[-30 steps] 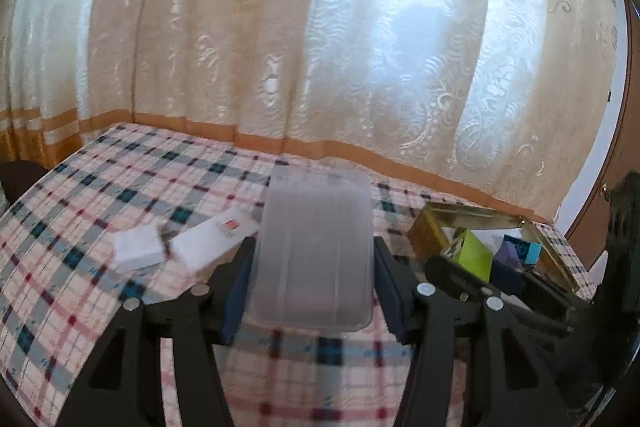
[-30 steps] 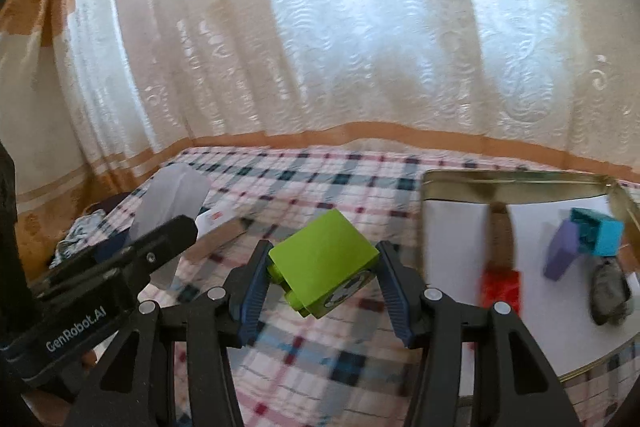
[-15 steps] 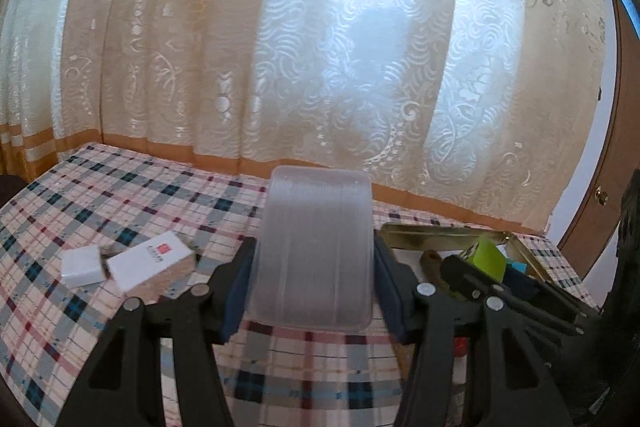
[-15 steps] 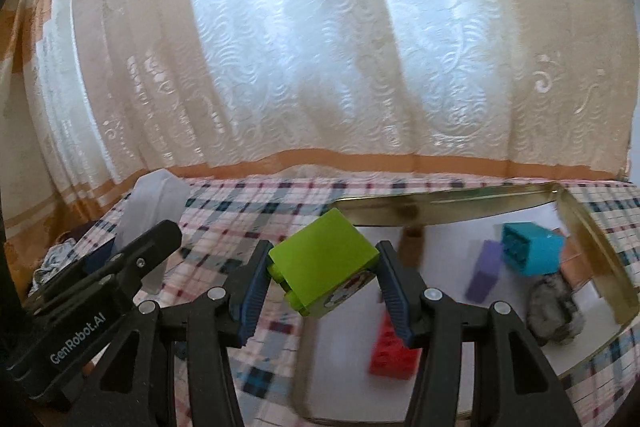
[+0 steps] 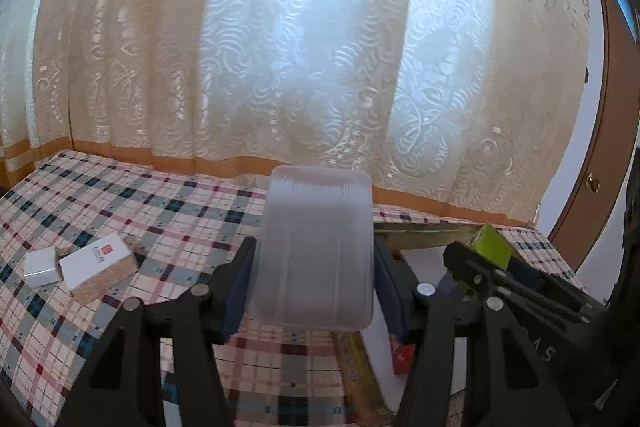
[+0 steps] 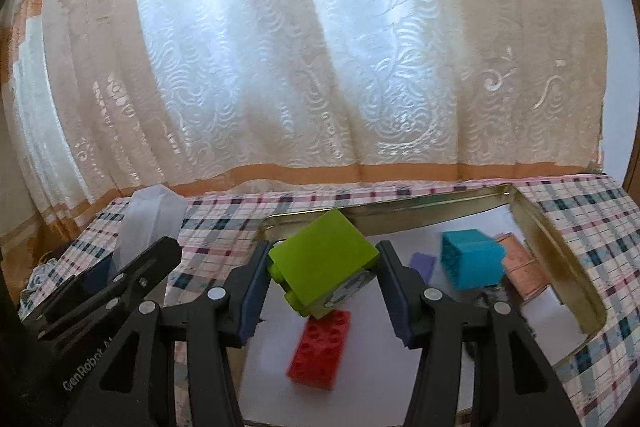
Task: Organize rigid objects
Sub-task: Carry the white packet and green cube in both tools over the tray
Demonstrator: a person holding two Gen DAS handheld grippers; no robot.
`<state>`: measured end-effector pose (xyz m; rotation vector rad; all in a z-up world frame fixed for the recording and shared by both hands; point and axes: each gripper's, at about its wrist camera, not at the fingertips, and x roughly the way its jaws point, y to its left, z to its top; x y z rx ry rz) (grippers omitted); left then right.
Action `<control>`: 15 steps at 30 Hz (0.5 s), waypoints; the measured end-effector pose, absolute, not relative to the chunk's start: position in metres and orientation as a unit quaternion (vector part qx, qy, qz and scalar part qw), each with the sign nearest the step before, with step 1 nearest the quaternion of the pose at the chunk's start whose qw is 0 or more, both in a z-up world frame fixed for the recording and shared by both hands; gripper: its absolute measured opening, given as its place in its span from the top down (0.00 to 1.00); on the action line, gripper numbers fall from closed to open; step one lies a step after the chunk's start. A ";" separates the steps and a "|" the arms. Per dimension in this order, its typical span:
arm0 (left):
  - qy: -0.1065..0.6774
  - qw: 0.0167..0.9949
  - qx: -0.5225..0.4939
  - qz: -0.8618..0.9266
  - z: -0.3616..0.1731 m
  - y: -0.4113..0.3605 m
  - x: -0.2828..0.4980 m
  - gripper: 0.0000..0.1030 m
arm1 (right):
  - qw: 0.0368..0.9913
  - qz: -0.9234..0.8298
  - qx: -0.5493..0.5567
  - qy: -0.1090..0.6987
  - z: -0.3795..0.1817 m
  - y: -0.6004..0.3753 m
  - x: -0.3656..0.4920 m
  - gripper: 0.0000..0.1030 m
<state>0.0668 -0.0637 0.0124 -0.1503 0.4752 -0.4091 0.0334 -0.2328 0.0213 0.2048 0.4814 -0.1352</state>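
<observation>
The green block (image 6: 324, 259) is clamped in the right claw (image 6: 322, 279), raised over the near left part of the gold tray (image 6: 560, 247). The left claw (image 5: 312, 291) grips a clear plastic box (image 5: 316, 251) above the plaid bench (image 5: 120, 195), just left of the tray. This looks like the carry-and-place step; next, each item needs lowering onto a free spot before release. Inside the tray lie a red brick (image 6: 320, 347), a blue block (image 6: 472, 263), a purple piece (image 6: 423, 264) and a brown slab (image 6: 524, 275). Two small boxes (image 5: 80, 265) sit far left.

Plaid-covered table (image 5: 168, 211) bears two boxes (image 5: 98, 263), perhaps cardboard, and a tray (image 6: 560, 251).
</observation>
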 end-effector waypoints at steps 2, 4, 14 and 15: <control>0.234 0.948 -0.072 -0.204 0.013 -0.070 0.066 0.46 | 0.963 -0.073 0.106 0.235 0.022 -0.239 0.032 0.47; 0.233 0.948 -0.068 -0.207 0.014 -0.078 0.065 0.46 | 0.963 -0.082 0.110 0.231 0.024 -0.248 0.030 0.47; 0.232 0.943 -0.055 -0.233 0.021 -0.119 0.058 0.46 | 0.958 -0.157 0.120 0.209 0.031 -0.308 0.020 0.47; 0.233 0.942 -0.053 -0.236 0.021 -0.123 0.058 0.46 | 0.956 -0.166 0.121 0.207 0.031 -0.315 0.018 0.47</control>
